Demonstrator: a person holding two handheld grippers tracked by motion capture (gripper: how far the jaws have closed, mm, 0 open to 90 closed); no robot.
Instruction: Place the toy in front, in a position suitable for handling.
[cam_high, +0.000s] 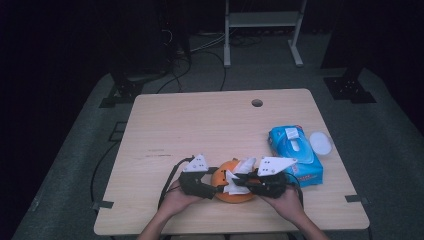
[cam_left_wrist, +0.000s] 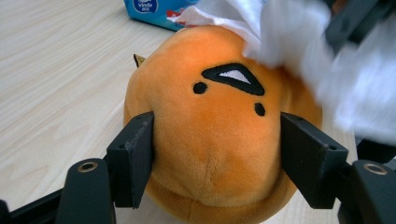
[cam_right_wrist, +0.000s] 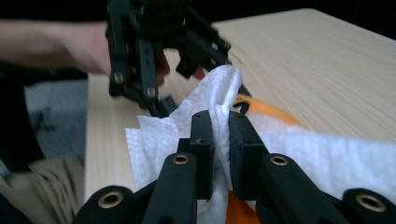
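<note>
An orange plush toy (cam_high: 234, 196) with a stitched black face lies near the table's front edge. My left gripper (cam_high: 212, 189) is shut on it: in the left gripper view both pads (cam_left_wrist: 137, 149) press into the plush's (cam_left_wrist: 219, 154) sides. My right gripper (cam_high: 239, 181) comes in from the right, shut on a white wipe (cam_high: 239, 170). In the right gripper view its jaws (cam_right_wrist: 222, 126) pinch a fold of the wipe (cam_right_wrist: 219, 88), which drapes over the top of the plush (cam_right_wrist: 264, 109). The wipe (cam_left_wrist: 299, 42) shows blurred in the left gripper view.
A blue pack of wet wipes (cam_high: 296, 152) lies right of the plush, with a white round lid (cam_high: 320, 142) beside it. The wooden table (cam_high: 200, 125) has a cable hole (cam_high: 257, 103) near its far edge. Both hands rest at the front edge.
</note>
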